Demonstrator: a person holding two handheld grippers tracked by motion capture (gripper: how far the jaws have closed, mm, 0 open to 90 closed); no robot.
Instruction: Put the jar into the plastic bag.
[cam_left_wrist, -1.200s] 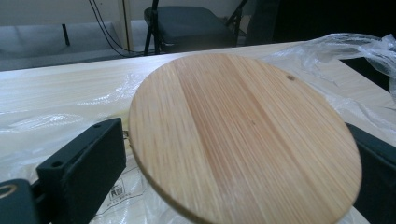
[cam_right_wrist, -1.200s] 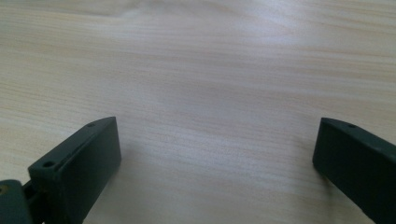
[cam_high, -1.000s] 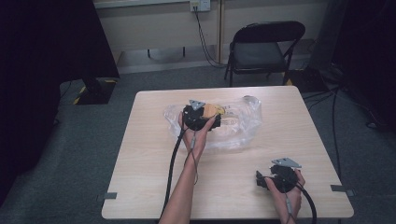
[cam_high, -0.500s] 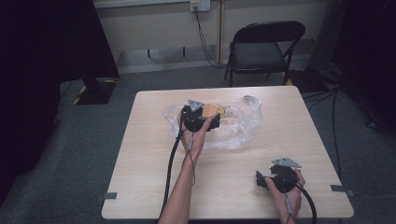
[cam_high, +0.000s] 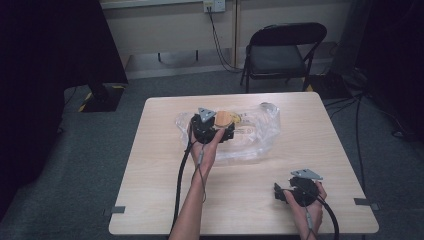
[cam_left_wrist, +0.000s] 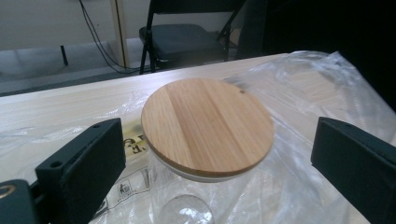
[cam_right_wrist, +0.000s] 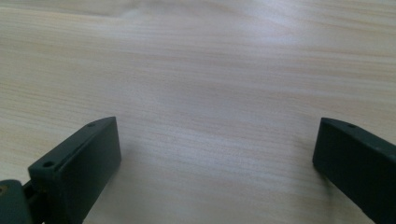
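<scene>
Wooden lid (cam_left_wrist: 208, 125) hides glass jar (base cropped), left claw (cam_left_wrist: 215, 158) agape astride, right claw (cam_right_wrist: 215, 158) wide, empty

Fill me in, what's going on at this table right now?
A person holds a gripper in each hand. The left gripper is over a clear plastic bag at the far middle of the table, jaws open on either side of a glass jar's round wooden lid, not touching it. The right gripper sits open at the table's near right, with nothing between its jaws.
</scene>
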